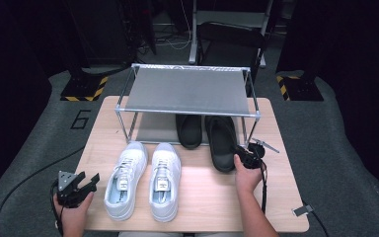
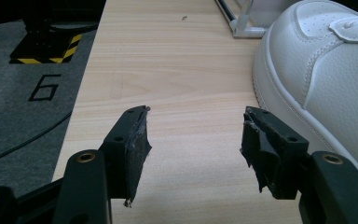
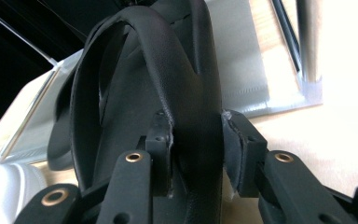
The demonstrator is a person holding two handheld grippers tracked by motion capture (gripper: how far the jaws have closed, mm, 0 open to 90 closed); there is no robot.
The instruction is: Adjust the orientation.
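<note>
Right gripper [image 1: 245,159] was clamped on one black slipper [image 1: 221,143] half under the rack [image 1: 187,112], other slipper [image 1: 189,130] already tucked in, white sneakers [image 1: 143,180] untouched, left gripper [image 1: 86,183] gaping empty.

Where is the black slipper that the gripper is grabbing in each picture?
High view: the held black slipper lies right of centre, its toe under the rack, its heel at the right gripper.
Left gripper view: the slipper is not in it.
Right gripper view: the slipper rises up the middle, its edge pinched between the jaws.
Shared landmark: the metal shoe rack.
</note>
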